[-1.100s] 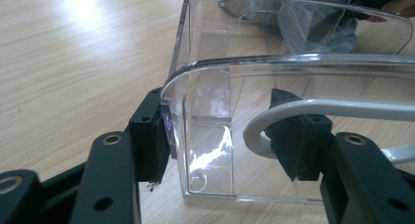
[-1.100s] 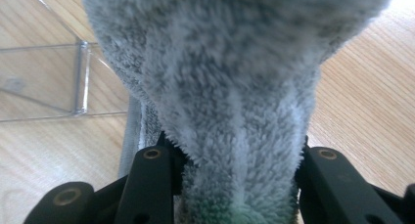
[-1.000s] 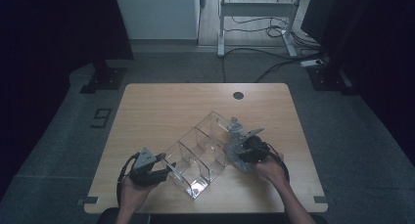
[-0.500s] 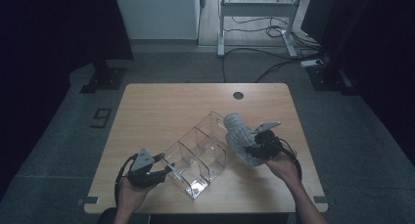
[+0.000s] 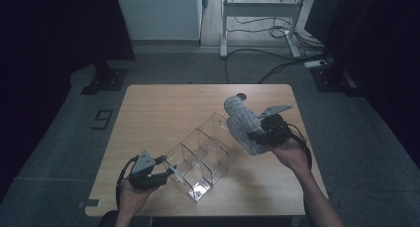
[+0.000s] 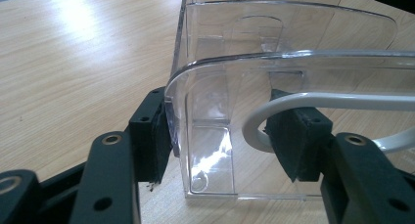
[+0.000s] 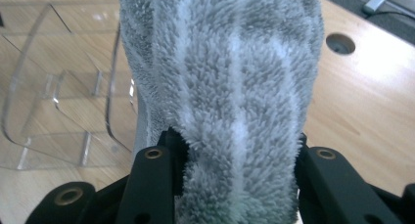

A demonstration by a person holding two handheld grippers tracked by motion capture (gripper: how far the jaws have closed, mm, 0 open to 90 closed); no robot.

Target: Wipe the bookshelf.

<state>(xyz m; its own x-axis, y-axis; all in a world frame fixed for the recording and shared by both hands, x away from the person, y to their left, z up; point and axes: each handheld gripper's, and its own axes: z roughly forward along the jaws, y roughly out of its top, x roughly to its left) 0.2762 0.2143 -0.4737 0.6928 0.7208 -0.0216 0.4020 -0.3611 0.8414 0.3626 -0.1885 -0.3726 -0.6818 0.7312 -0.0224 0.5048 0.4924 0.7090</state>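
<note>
The fuzzy grey sock (image 5: 243, 125) is clamped in the right gripper (image 5: 261, 136) above the table (image 5: 163, 105); the clear organizer (image 5: 198, 155), its end wall pinched by the left gripper (image 5: 166, 173), is not yet filled.

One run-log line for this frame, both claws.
left claw: shut on clear organizer end wall | right claw: shut on grey sock, above table | organizer compartments: empty
</note>
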